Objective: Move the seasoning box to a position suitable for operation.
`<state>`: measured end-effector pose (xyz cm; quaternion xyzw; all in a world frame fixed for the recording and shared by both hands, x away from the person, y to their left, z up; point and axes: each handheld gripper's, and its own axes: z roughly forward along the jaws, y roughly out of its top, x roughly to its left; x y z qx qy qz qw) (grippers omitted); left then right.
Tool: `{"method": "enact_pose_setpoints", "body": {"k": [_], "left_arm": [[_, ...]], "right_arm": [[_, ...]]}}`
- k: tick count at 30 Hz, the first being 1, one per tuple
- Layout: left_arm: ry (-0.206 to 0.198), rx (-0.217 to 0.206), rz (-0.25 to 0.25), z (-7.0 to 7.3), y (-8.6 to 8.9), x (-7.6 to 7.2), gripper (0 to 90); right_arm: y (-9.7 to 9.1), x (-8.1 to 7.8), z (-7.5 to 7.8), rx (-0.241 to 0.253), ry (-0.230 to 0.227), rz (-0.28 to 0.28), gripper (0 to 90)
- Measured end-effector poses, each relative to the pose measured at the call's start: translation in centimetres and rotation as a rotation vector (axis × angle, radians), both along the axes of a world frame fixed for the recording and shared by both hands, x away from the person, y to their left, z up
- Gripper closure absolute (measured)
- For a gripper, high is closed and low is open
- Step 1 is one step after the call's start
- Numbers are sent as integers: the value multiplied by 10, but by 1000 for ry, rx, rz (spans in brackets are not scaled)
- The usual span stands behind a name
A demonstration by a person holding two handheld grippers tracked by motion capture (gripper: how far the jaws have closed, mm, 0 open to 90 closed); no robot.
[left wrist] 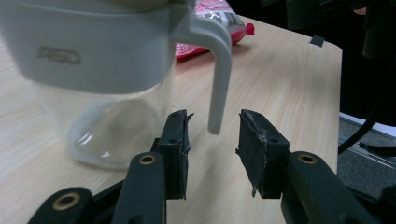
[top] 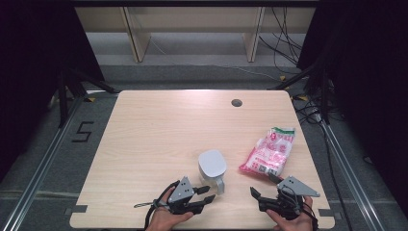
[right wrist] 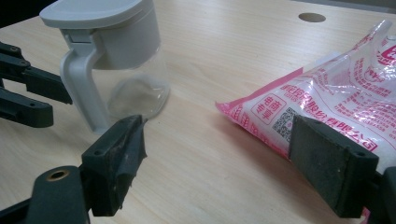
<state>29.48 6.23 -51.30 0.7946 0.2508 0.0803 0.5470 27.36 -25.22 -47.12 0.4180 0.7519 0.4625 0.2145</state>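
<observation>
Clear jug [top: 212, 168] w/ grey lid and grey handle stands upright near the table's [top: 159, 130] front edge, centre-right. Body is see-through glass or plastic (can't tell which), handle hangs free at its lower end. Left gripper [top: 208, 193] sits just beside the handle, jaws apart, handle tip between them but not touched. Right gripper [top: 255, 193] is wide open, near the pink-and-white bag [top: 269, 151] lying flat to the right. Lots of bare tabletop to the left and back; front edge is close behind both hands. Left gripper view shows embossed lettering on the jug [left wrist: 93, 56], blurred. Right gripper view shows print on the bag [right wrist: 327, 98].
</observation>
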Motion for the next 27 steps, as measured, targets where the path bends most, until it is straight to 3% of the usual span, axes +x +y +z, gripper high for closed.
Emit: {"method": "enact_pose_setpoints", "body": {"k": [1, 2, 10, 13, 14, 15, 16, 19, 21, 22, 23, 24, 25, 27], "left_arm": [[2, -8, -6, 0, -7, 2, 621], [2, -8, -6, 0, -7, 2, 621], [-22, 5, -9, 2, -30, 10, 606], [-24, 12, -8, 1, -36, 11, 640], [-37, 29, -3, 2, -38, 11, 640], [-29, 8, -6, 1, -40, 12, 643], [-36, 26, 0, 2, -40, 13, 653], [-45, 8, 30, 3, -46, 16, 693], [-45, 13, 31, 3, -47, 16, 749], [-64, 28, 38, 4, -46, 17, 761], [-64, 28, 38, 4, -46, 17, 762], [-40, 14, 37, 5, -43, 16, 767], [-43, 25, 36, 6, -39, 15, 769], [-54, 31, 45, 6, -33, 13, 766]], "right_arm": [[-1, 2, 0, -26, -32, 17, 197], [-1, 2, -1, -29, -33, 18, 197], [1, 2, -1, -2, -16, 16, 197], [2, 0, 0, -4, 1, 6, 198], [2, 0, 0, -4, 1, 6, 198], [2, 1, -1, -12, -17, 6, 197], [2, 1, -1, -11, -14, 4, 197], [2, 2, -1, -5, -8, 22, 198], [2, 1, 0, -2, 5, 21, 197], [1, 2, -1, -21, -12, 27, 197], [2, 1, 0, -6, 1, 19, 197], [1, 2, 0, -8, -5, 23, 198], [1, 3, -1, -13, -23, 26, 197], [0, 1, -1, -18, -13, 21, 197]]}}
